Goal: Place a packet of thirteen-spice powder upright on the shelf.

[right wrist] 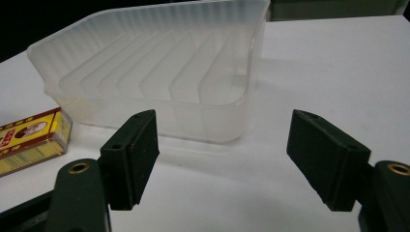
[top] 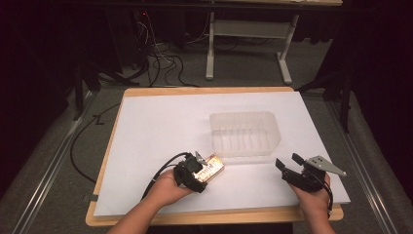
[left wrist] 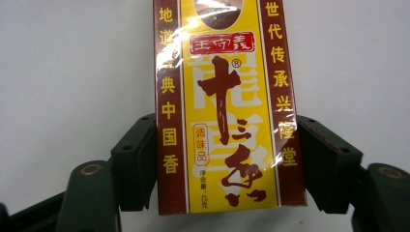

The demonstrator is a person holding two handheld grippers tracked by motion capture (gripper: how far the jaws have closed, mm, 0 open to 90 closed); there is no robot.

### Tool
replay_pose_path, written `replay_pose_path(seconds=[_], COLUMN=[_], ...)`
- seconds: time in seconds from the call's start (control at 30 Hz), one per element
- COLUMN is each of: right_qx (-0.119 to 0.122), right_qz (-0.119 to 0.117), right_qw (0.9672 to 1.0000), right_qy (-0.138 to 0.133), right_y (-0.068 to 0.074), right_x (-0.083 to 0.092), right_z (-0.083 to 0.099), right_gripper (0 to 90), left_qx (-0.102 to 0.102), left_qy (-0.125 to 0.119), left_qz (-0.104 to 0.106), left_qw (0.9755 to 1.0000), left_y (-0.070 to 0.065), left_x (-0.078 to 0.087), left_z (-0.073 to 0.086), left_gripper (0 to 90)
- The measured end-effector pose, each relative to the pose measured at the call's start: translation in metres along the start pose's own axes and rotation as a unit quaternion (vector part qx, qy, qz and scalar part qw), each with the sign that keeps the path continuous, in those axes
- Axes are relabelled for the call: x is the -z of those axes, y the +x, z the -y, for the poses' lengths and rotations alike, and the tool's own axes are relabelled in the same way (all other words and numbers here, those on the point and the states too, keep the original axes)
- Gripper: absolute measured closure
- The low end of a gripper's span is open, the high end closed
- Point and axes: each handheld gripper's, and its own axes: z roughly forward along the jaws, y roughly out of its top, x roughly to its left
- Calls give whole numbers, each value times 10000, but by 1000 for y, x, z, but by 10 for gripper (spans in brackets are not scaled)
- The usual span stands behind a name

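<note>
A yellow and dark red box (left wrist: 227,106) with Chinese print lies on the white table sheet, near the front left of the clear plastic bin (top: 245,133). My left gripper (top: 202,170) is shut on the box (top: 213,168), one jaw pressed against each long side. In the right gripper view the box (right wrist: 30,140) shows at the left beside the bin (right wrist: 159,72). My right gripper (top: 290,163) stands open to the right of the bin's front corner, with nothing between its jaws.
The white sheet (top: 160,126) covers a wooden table top. The ribbed bin holds nothing. Cables lie on the floor (top: 160,63) beyond the far edge, in front of a white table frame (top: 246,44).
</note>
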Motion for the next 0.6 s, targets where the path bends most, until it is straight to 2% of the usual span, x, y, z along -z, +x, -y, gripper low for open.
replay_pose_path(seconds=[0.2, 0.3, 0.47, 0.6], right_qx=[23, 17, 22, 96], right_qz=[-18, -14, -56, -177], right_qw=[10000, 10000, 10000, 9998], right_qy=[0, 5, -3, -52], right_y=[0, 0, 3, 11], right_x=[-1, -1, -1, 0], right_z=[0, 0, 0, -2], right_gripper=[276, 276, 276, 273], left_qx=[76, 120, 98, 61], left_qy=[-193, -364, -693, -928], left_qz=[28, 24, -56, -70], left_qw=[9998, 9993, 9975, 9956], left_y=[5, 6, 2, -2], left_x=[5, 11, 19, 24], left_z=[11, 17, 24, 27], left_gripper=[320, 320, 321, 321])
